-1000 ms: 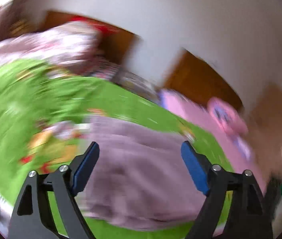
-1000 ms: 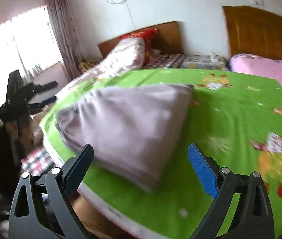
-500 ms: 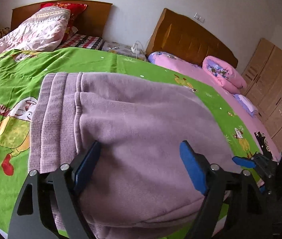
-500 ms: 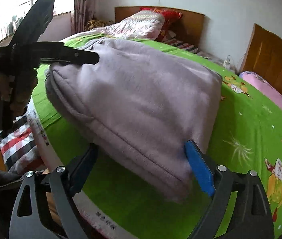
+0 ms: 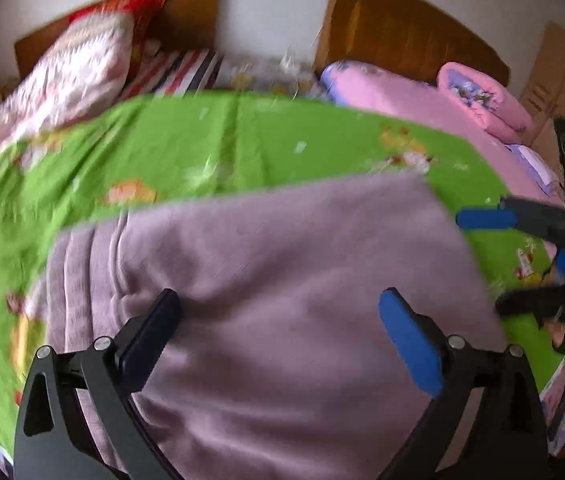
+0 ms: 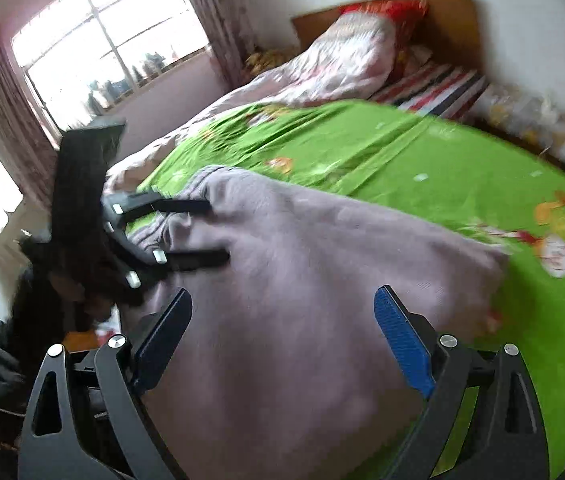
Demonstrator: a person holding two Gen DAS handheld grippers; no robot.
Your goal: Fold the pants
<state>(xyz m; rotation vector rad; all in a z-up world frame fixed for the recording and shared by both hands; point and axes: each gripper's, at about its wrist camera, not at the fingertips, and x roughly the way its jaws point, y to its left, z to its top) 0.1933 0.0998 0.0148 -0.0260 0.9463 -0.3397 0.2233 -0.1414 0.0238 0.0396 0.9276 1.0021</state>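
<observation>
The pants (image 5: 282,300), mauve and already folded into a thick bundle, lie on the green bedsheet (image 5: 202,152) near its front edge, filling the lower centre of both frames. The left gripper (image 5: 278,332) is released, jaws spread wide, with the bundle directly ahead of and beneath its fingers. The right gripper (image 6: 282,328) is likewise spread, holding nothing, over the opposite end. The bundle's long axis runs left to right in the left wrist frame, waistband ribbing at lower left. Neither gripper is clearly nearer; each stands over its own end.

The left wrist view shows the right gripper (image 5: 522,256) at right centre, beside the bundle's edge. The right wrist view alone shows the left gripper (image 6: 186,236) at left centre, fingers touching or just above the cloth; contact cannot be confirmed
</observation>
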